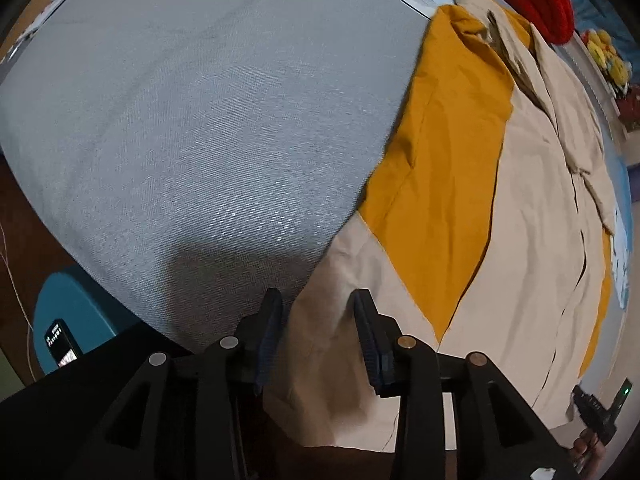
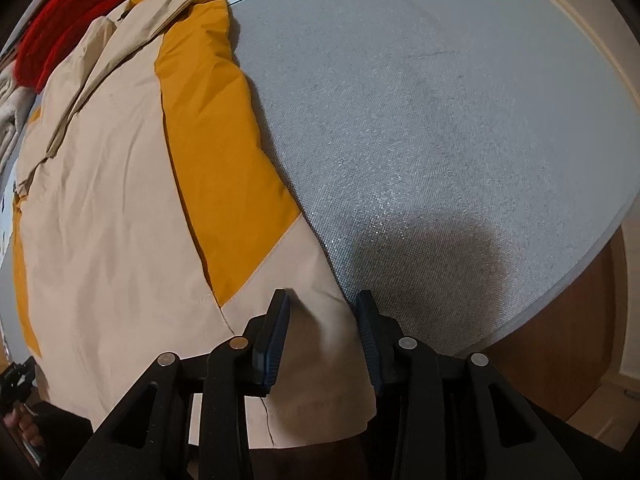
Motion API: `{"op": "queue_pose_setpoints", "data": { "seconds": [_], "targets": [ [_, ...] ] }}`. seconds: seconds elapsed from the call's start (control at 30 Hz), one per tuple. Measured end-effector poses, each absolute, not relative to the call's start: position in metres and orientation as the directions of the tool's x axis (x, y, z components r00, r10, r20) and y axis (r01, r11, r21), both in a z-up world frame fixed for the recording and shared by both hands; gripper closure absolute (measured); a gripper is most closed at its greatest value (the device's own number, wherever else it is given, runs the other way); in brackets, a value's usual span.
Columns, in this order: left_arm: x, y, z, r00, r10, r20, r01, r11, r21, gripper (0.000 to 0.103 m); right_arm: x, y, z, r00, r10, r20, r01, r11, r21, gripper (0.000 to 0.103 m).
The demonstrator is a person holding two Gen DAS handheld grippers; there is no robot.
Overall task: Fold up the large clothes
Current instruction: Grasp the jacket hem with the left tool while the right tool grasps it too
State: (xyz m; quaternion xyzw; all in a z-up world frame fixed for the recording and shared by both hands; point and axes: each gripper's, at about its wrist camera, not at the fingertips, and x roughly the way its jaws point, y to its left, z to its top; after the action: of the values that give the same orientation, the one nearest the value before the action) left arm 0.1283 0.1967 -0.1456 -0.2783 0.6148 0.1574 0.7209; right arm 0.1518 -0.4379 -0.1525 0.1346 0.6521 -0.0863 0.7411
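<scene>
Two grippers sit at the near hem of a beige-and-mustard jacket (image 1: 520, 208), one at each bottom corner. Left gripper (image 1: 318, 300): jaws spread wide, the beige corner lying between the fingers, not pinched. Right gripper (image 2: 322, 300): jaws likewise wide apart, straddling the opposite beige corner, no grip. The jacket lies flat on a grey mat (image 2: 440, 120), its hem hanging just past the near edge. A red knit item (image 2: 68, 12) lies beyond the collar.
</scene>
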Motion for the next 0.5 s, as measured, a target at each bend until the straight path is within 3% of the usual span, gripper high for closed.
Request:
{"op": "queue_pose_setpoints", "data": {
  "seconds": [0.07, 0.1, 0.13, 0.17, 0.3, 0.5],
  "targets": [
    [0.129, 0.194, -0.144, 0.194, -0.104, -0.975, -0.554, 0.809, -0.197, 0.072, 0.158, -0.431, -0.154, 0.131, 0.041, -0.991, 0.281, 0.957, 0.077, 0.060],
    [0.129, 0.193, -0.144, 0.198, -0.100, -0.975, -0.548, 0.814, -0.194, 0.078, 0.157, -0.427, -0.154, 0.129, 0.036, -0.991, 0.265, 0.962, 0.069, 0.060],
    [0.129, 0.192, -0.143, 0.196, -0.101, -0.975, -0.541, 0.818, -0.193, 0.089, 0.156, -0.424, -0.153, 0.130, 0.034, -0.991, 0.252, 0.965, 0.066, 0.060],
    [0.129, 0.190, -0.142, 0.199, -0.104, -0.974, -0.536, 0.821, -0.197, 0.091, 0.155, -0.422, -0.153, 0.130, 0.035, -0.991, 0.247, 0.967, 0.066, 0.060],
    [0.125, 0.185, -0.134, 0.218, -0.102, -0.971, -0.516, 0.832, -0.204, 0.092, 0.152, -0.420, -0.145, 0.146, 0.061, -0.987, 0.246, 0.964, 0.096, 0.075],
    [0.125, 0.185, -0.145, 0.167, -0.113, -0.979, -0.528, 0.829, -0.186, 0.083, 0.147, -0.424, -0.146, 0.130, 0.068, -0.989, 0.240, 0.966, 0.098, 0.075]
  ]
}}
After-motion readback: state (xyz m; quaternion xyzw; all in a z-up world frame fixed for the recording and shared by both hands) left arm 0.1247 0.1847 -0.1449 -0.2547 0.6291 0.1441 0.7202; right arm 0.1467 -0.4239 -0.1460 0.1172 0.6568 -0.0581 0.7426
